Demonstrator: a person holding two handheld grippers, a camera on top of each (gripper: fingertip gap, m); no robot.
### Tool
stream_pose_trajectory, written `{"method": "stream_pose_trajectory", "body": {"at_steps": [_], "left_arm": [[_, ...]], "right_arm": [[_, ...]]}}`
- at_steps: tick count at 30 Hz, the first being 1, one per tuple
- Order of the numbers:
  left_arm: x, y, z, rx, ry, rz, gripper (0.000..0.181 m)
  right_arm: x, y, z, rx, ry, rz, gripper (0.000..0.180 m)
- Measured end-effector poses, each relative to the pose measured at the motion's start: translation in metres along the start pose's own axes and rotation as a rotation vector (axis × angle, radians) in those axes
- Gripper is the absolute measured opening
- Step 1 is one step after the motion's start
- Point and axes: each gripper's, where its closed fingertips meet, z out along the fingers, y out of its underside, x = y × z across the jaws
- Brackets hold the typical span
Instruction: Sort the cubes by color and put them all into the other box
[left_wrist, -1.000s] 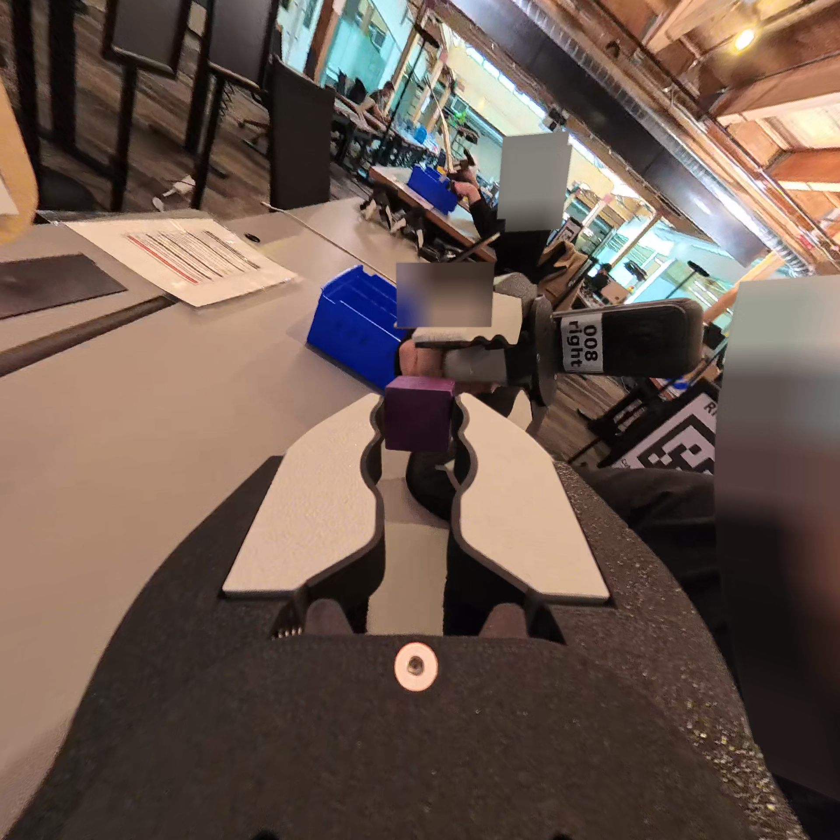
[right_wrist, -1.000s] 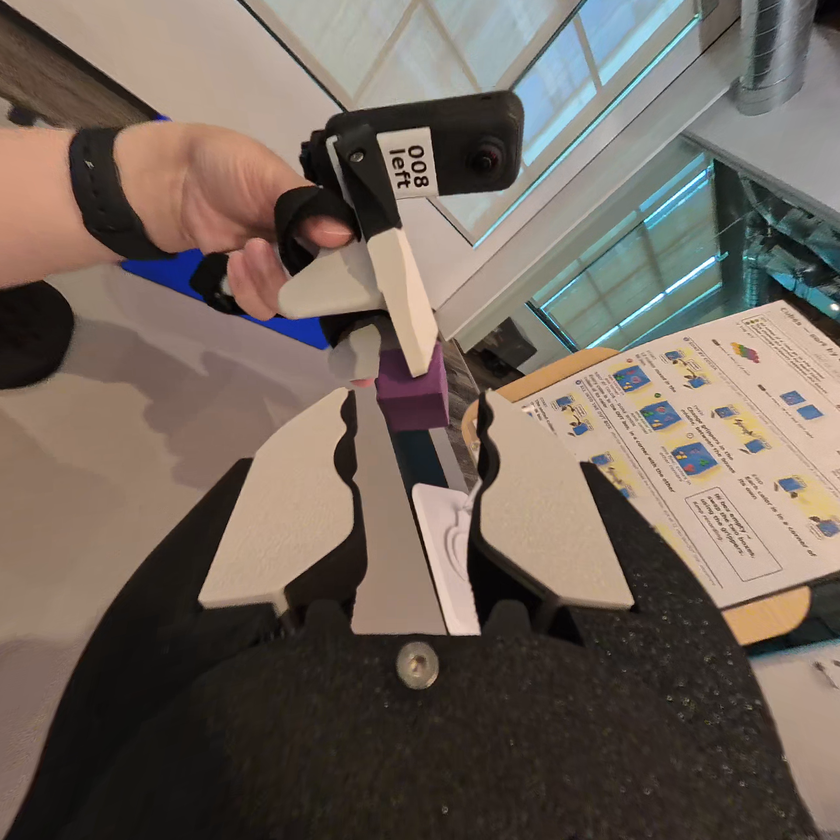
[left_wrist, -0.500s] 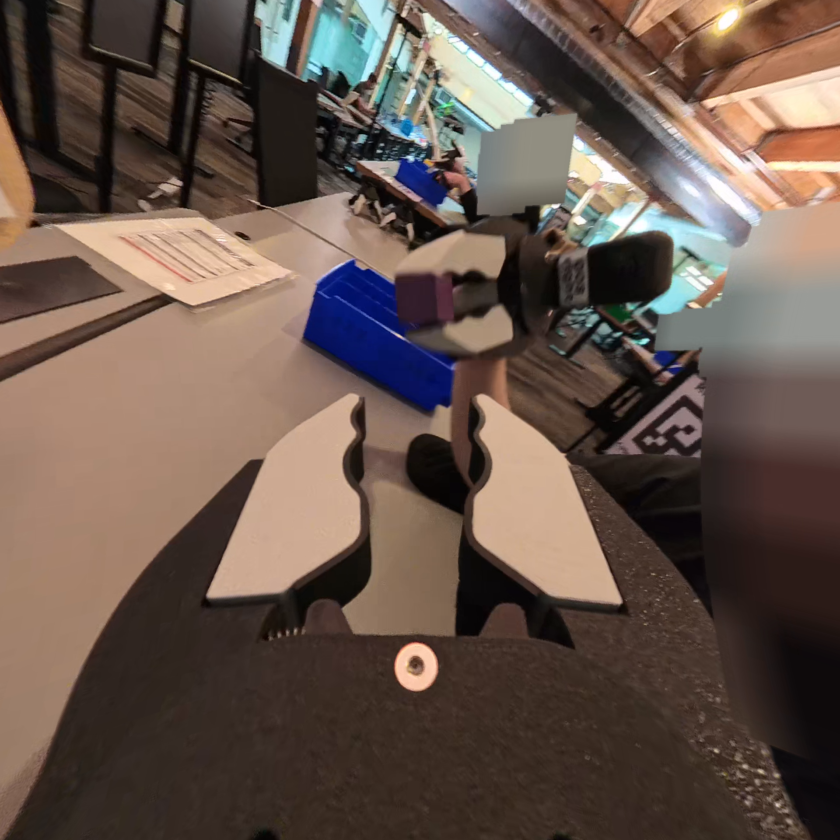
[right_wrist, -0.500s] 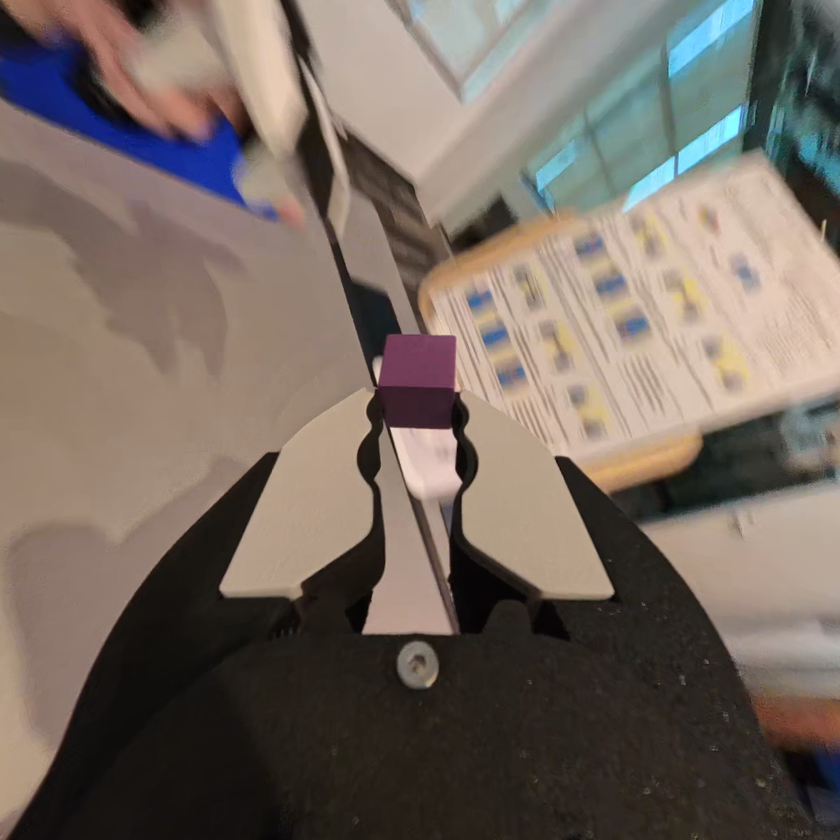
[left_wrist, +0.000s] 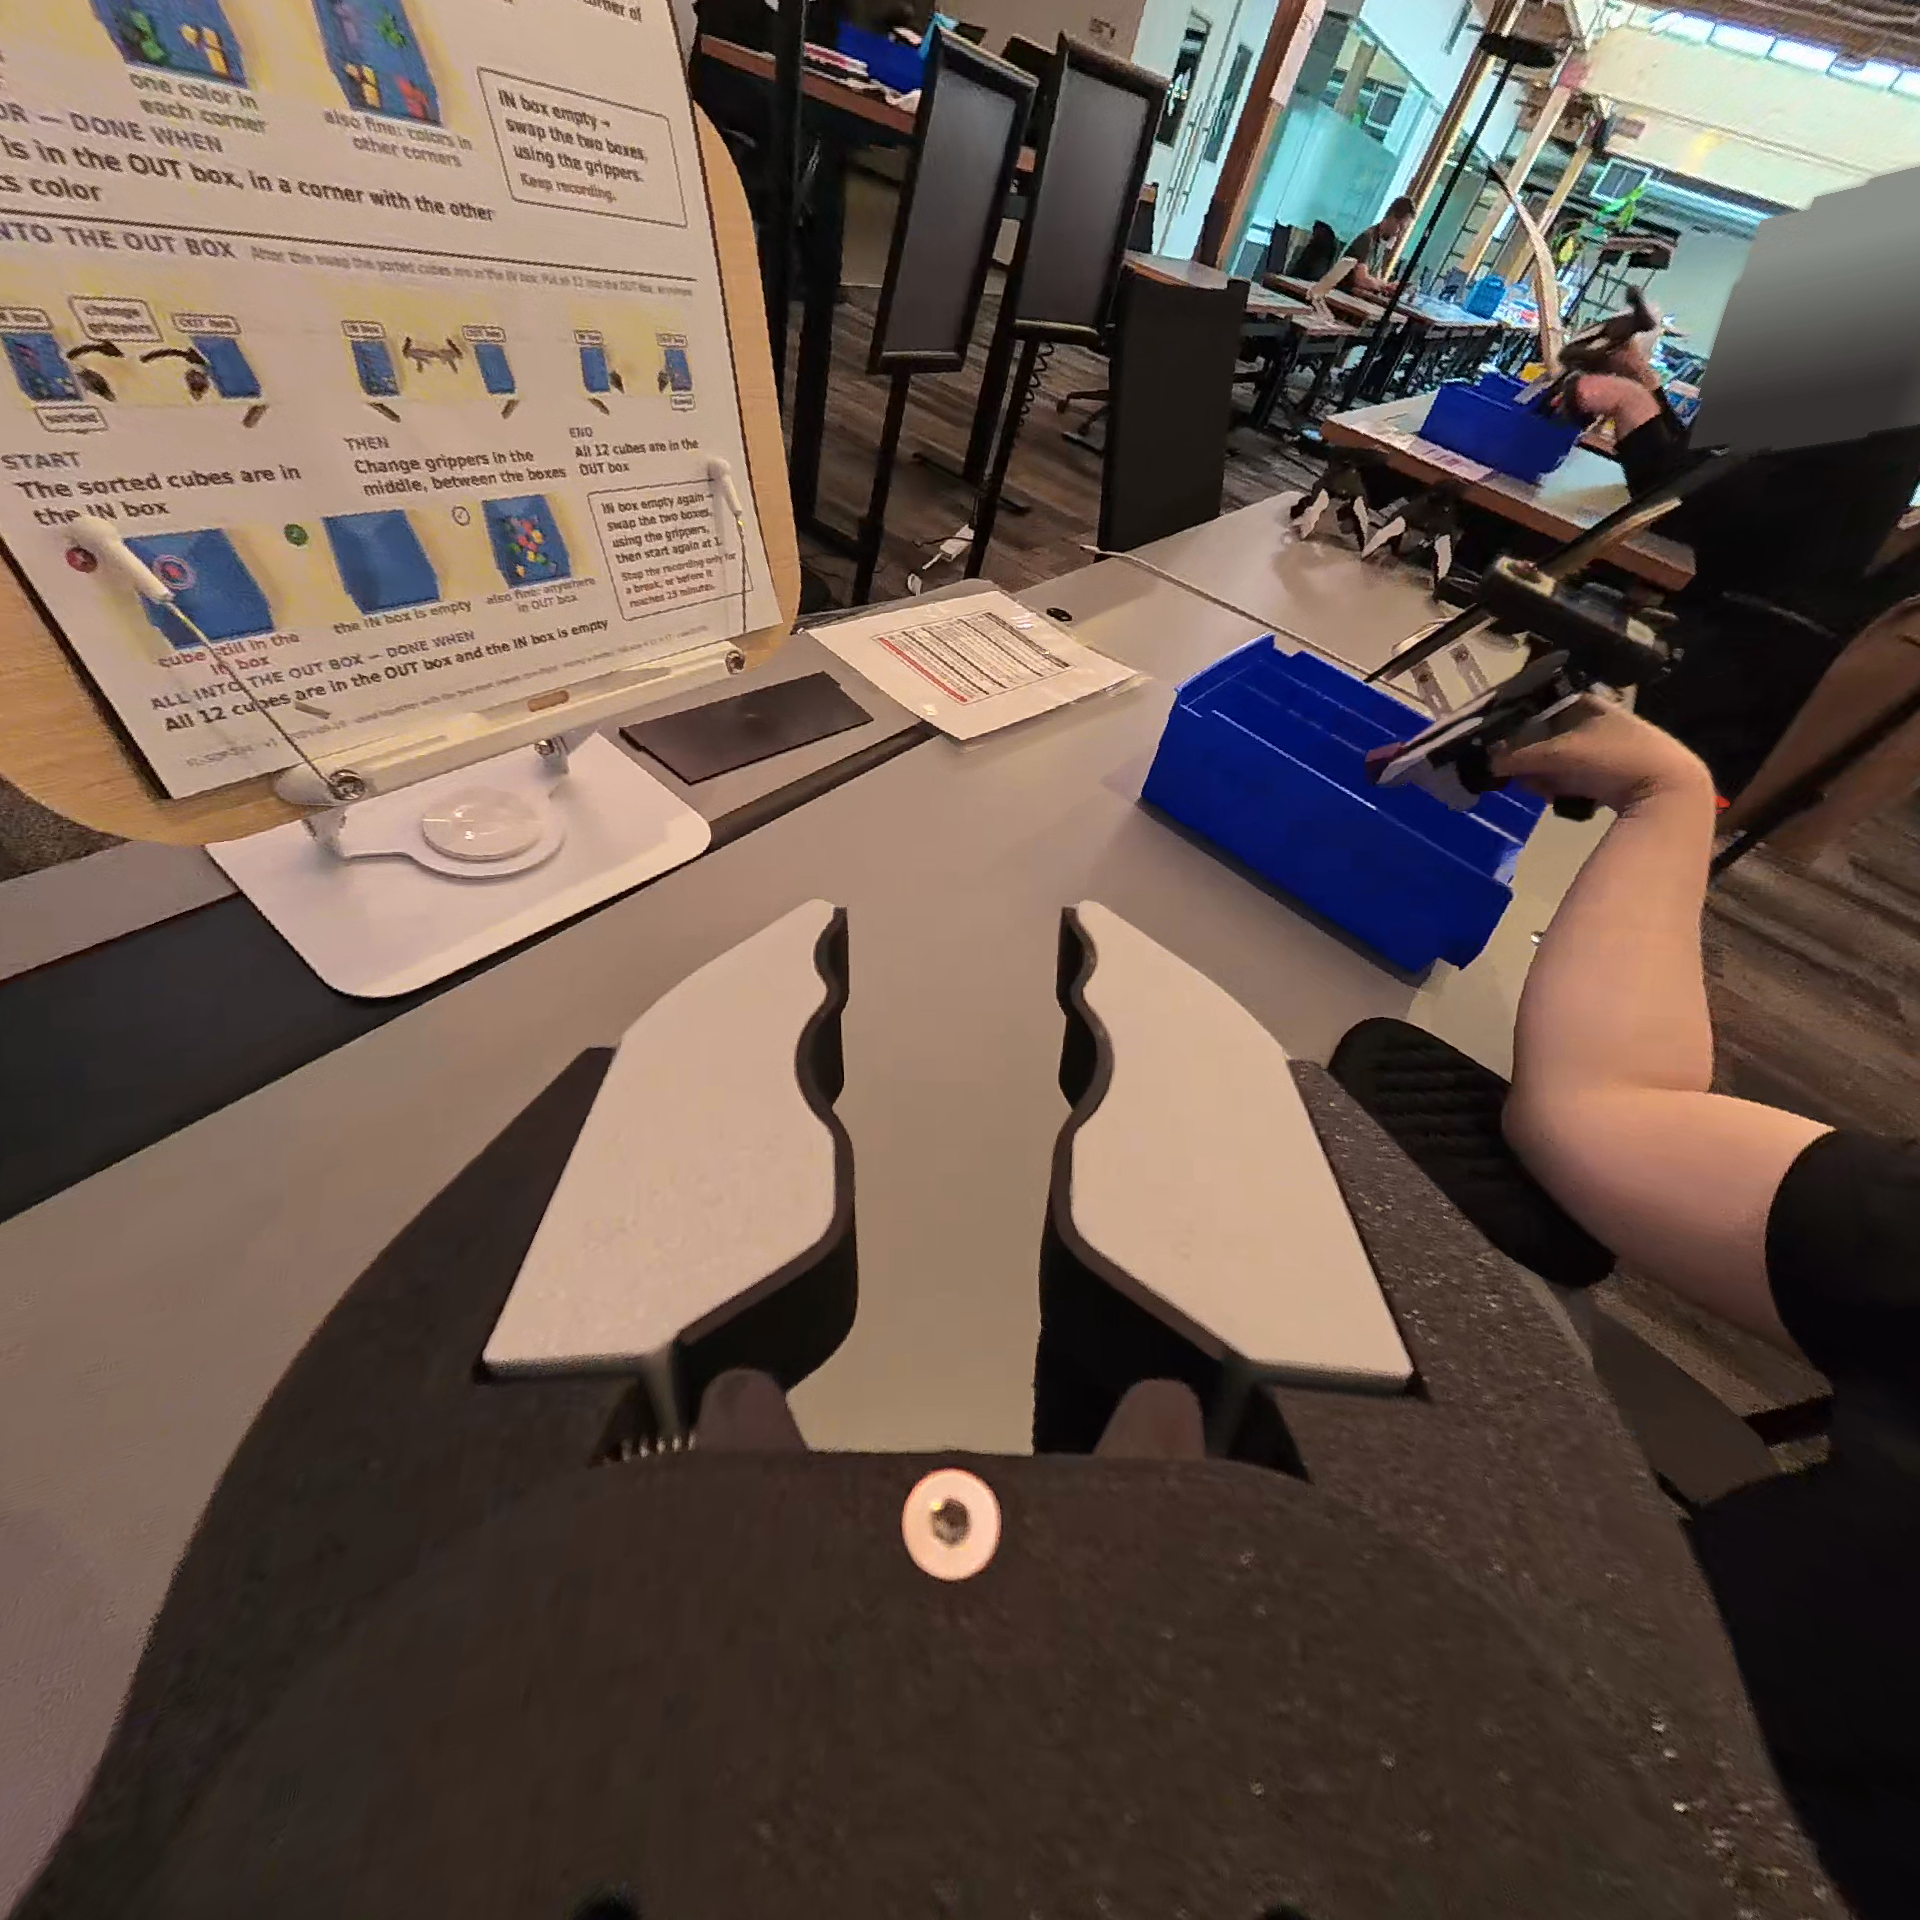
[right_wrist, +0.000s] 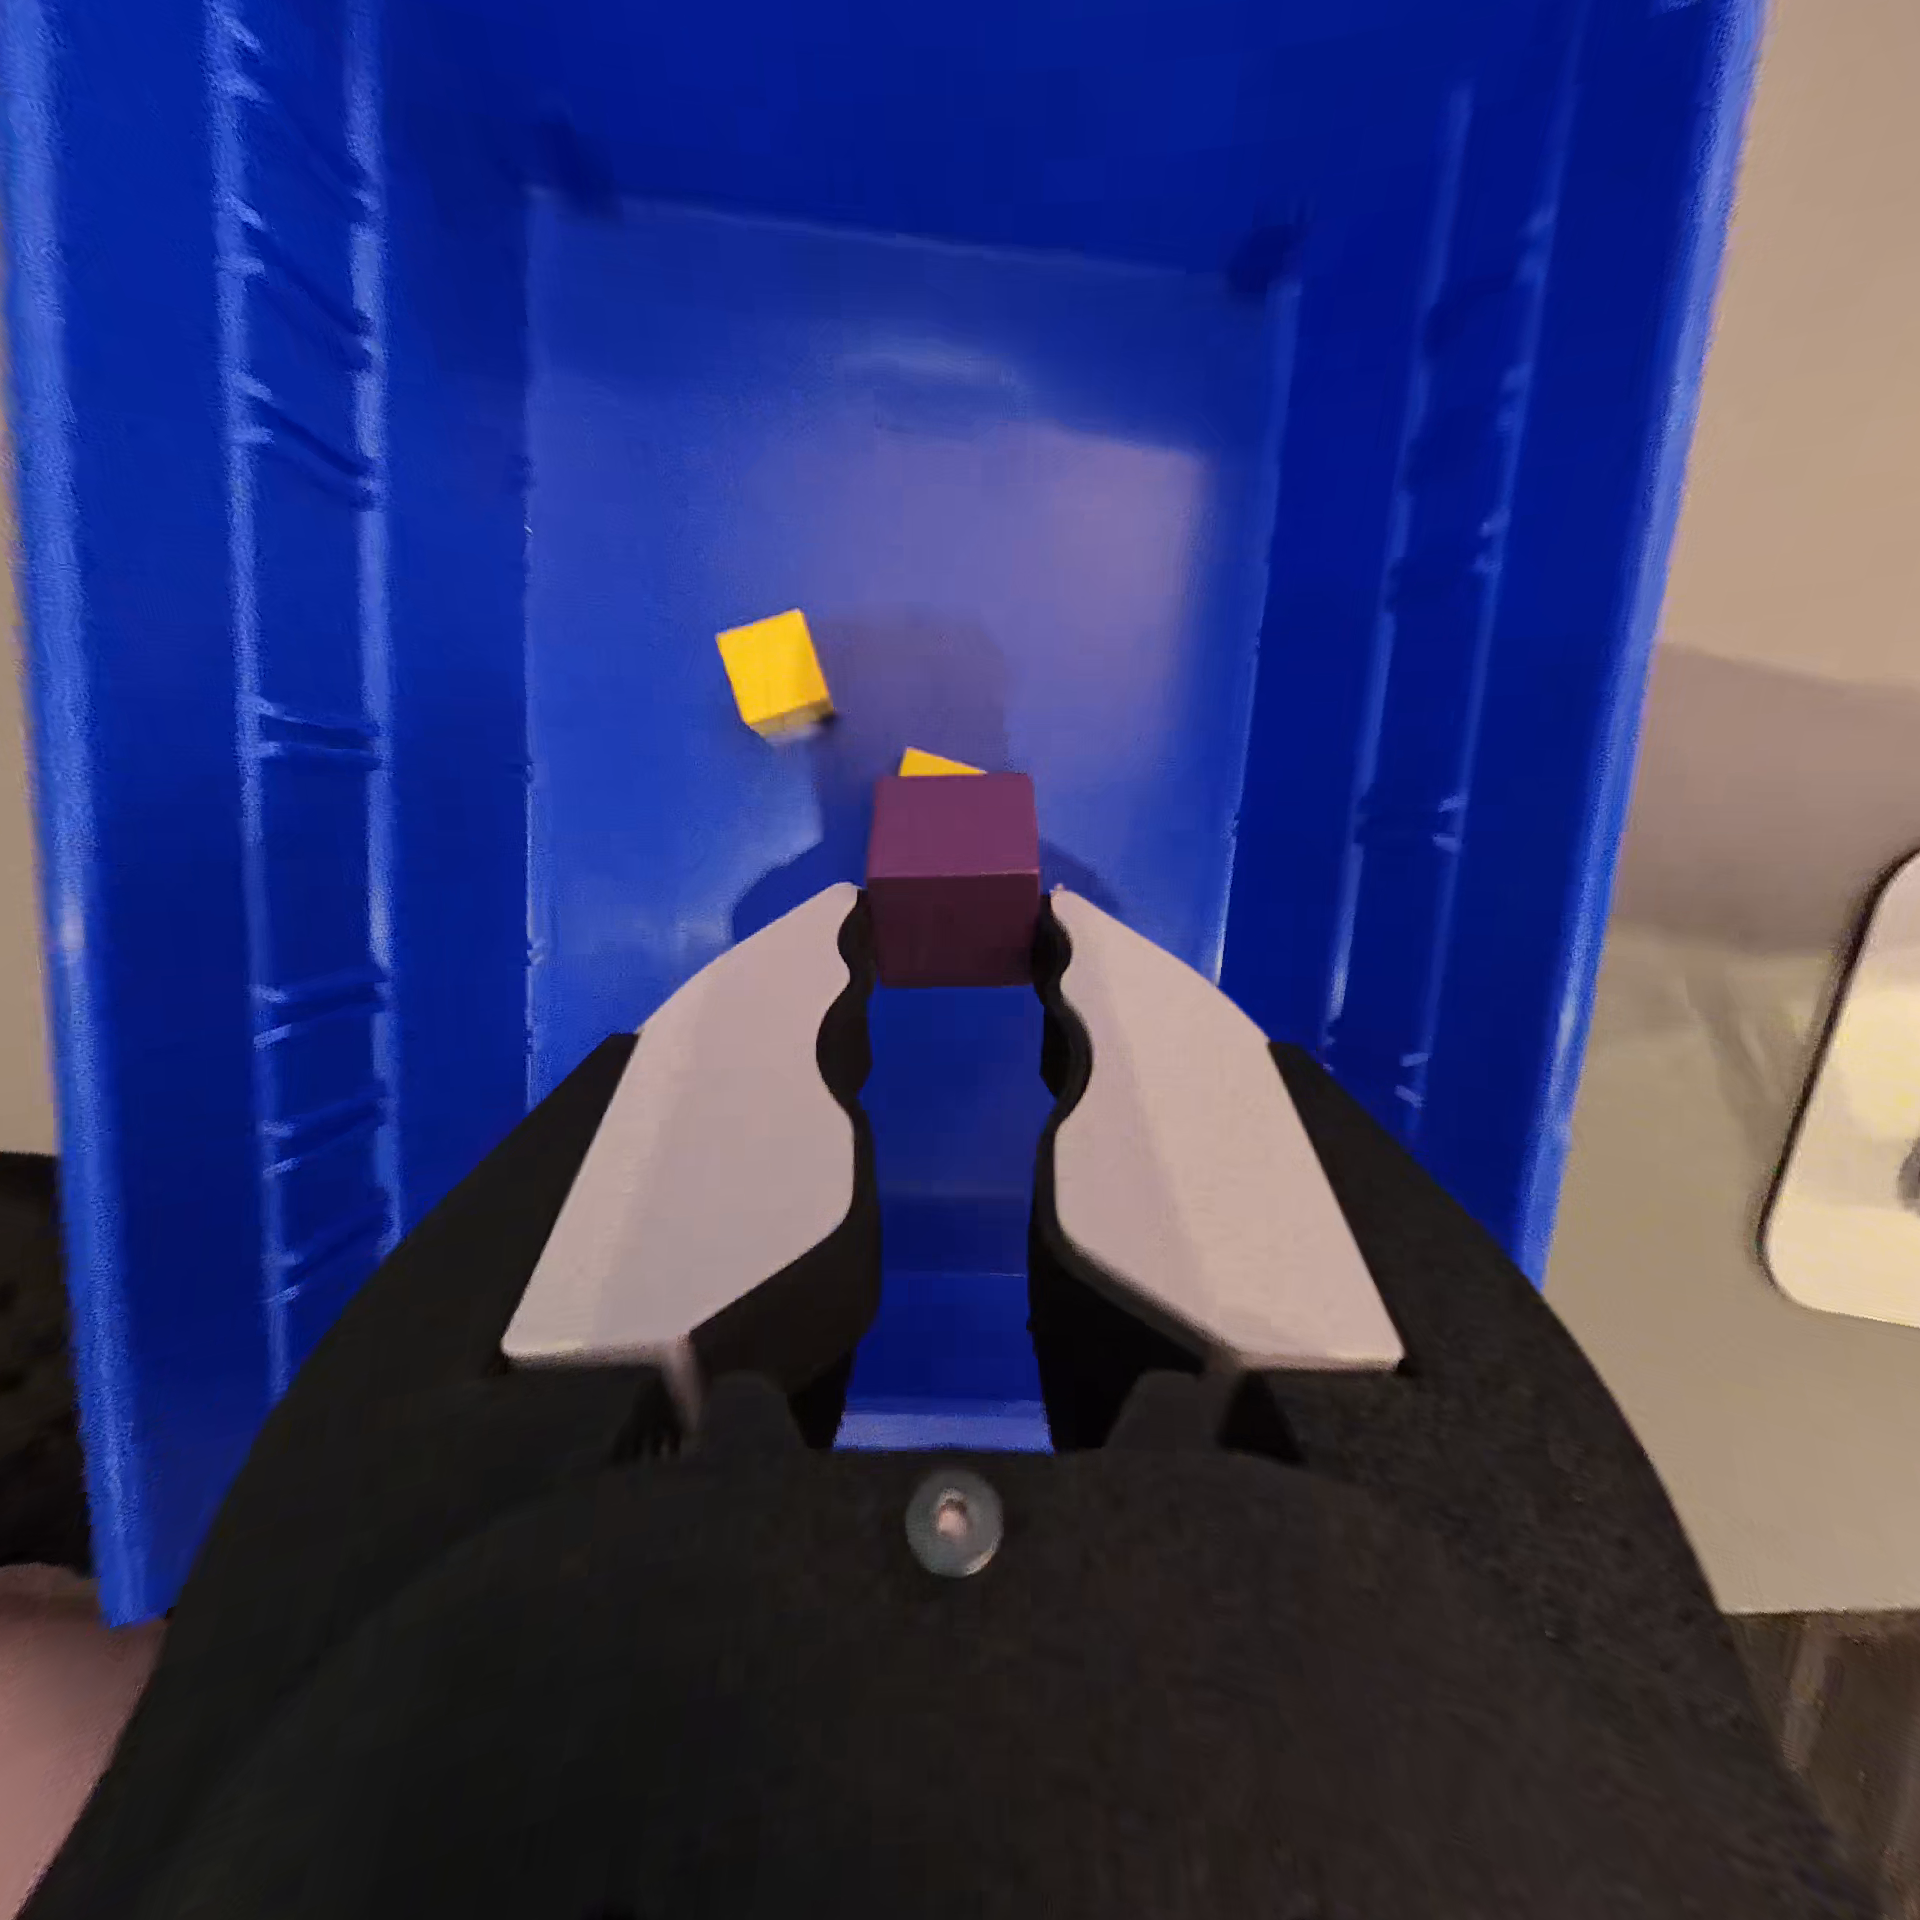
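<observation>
My right gripper (right_wrist: 954, 914) is shut on a purple cube (right_wrist: 953, 883) and holds it over the inside of a blue box (right_wrist: 312, 727). Two yellow cubes lie on the box floor: one (right_wrist: 774, 665) left of centre, the other (right_wrist: 935, 766) mostly hidden behind the purple cube. My left gripper (left_wrist: 951, 945) is open and empty above the grey table (left_wrist: 312, 1195). In the left wrist view the right gripper (left_wrist: 1455, 743) shows at the far right over the blue box (left_wrist: 1320, 821).
An instruction board (left_wrist: 364, 364) on a white stand (left_wrist: 468, 883) sits at the back left of the table, with a laminated sheet (left_wrist: 987, 660) and a dark pad (left_wrist: 743, 722) beside it. A person's arm (left_wrist: 1631, 987) reaches in from the right.
The purple cube passed from my left gripper to my right gripper. The left pads opened and drew back. The right gripper swung with the cube to above the blue box.
</observation>
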Motion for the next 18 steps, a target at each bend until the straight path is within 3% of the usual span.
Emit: {"method": "stream_pose_trajectory", "body": {"at_steps": [4, 7, 11, 14, 18], "left_arm": [[-0.003, 0.001, 0.001, -0.006, -0.008, -0.006, 0.037], [-0.003, 0.001, 0.002, -0.007, -0.013, -0.010, 0.036], [-0.001, 0.004, 0.004, -0.026, -0.015, 0.007, 0.036], [-0.001, 0.007, 0.003, -0.044, -0.026, 0.022, 0.036], [-0.011, 0.006, -0.011, -0.051, -0.106, 0.054, 0.036]], "right_arm": [[-0.001, 0.019, 0.029, -0.119, -0.086, 0.097, 0.029], [0.003, 0.019, 0.035, -0.096, -0.116, 0.156, 0.029], [0.008, 0.010, 0.030, -0.044, -0.114, 0.225, 0.029], [-0.001, -0.003, 0.021, 0.024, -0.206, 0.322, 0.048], [0.000, -0.018, -0.004, 0.112, -0.176, 0.340, 0.051]]}}
